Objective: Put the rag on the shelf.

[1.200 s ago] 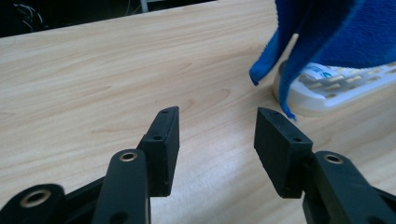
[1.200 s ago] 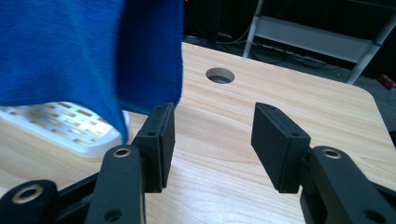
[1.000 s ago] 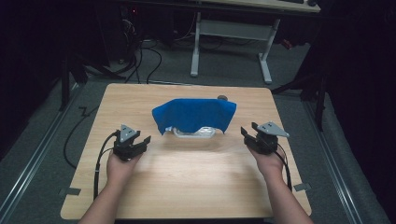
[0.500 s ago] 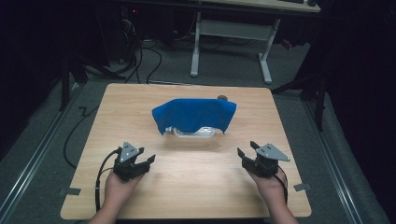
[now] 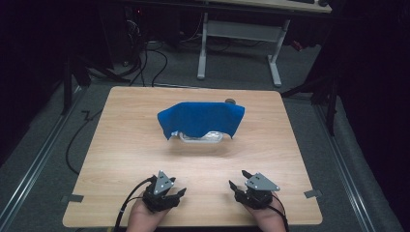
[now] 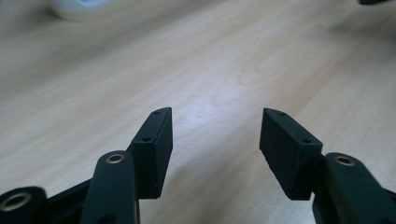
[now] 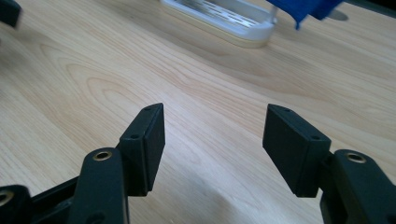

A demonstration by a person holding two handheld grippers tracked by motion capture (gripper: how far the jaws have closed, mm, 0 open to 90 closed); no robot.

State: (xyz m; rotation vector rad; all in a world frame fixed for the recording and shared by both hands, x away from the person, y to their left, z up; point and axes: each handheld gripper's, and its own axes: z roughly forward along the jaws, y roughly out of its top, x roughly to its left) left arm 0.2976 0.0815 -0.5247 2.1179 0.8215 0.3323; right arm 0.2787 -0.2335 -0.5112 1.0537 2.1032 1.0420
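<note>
A blue cloth [image 5: 201,117] hangs draped over a white rack-like stand [image 5: 200,138] in the middle of the wooden table [image 5: 121,145]. My left gripper [image 5: 175,195] rests open near the front edge, left of centre, with nothing between its jaws. In the left gripper view the gripper [image 6: 215,135] points over bare wood toward the stand's white base [image 6: 79,7]. My right gripper [image 5: 238,180] sits open near the front edge, right of centre. In the right gripper view that gripper [image 7: 215,128] faces the white stand [image 7: 224,18] and a corner of the blue cloth [image 7: 303,9].
A small dark round object [image 5: 230,101] lies on the table just behind the cloth. A white-legged desk [image 5: 239,34] stands beyond the table, with cables [image 5: 150,58] on the grey floor. Tape marks [image 5: 71,198] sit on the floor by the front corners.
Both grippers have drawn back from beside the cloth toward the table's front edge and moved closer to each other. The cloth and stand have stayed put.
</note>
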